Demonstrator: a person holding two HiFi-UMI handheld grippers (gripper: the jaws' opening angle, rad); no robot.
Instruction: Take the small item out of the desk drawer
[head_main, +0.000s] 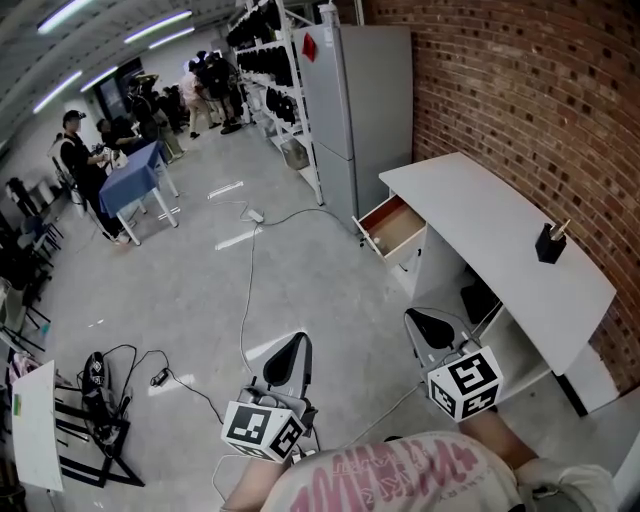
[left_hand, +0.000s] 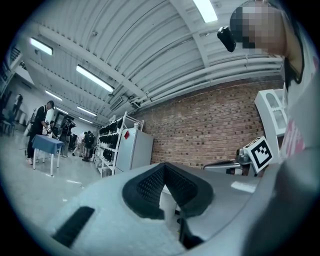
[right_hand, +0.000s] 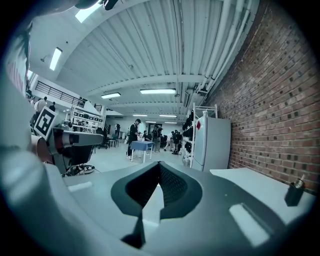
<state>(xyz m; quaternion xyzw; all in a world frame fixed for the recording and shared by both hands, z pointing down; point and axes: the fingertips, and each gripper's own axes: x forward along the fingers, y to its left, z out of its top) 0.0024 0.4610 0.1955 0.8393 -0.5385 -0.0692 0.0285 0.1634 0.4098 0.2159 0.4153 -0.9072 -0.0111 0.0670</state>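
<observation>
Drawer (head_main: 392, 228) stood pulled open under far end of white tabletop (head_main: 480, 225), ahead and slightly left of right hand-held gripper (head_main: 431, 323). Left hand-held gripper (head_main: 290, 352) lay farther off. Both had jaws closed, empty, well apart from drawer. Small item not discernible inside.

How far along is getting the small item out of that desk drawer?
Done: the drawer stands open, its visible floor bare. A small dark item stands on the desk top; whether it came from the drawer, I cannot tell. In hand: nothing; left gripper and right gripper are shut, empty, away from the desk. Left: possibly nothing.
</observation>
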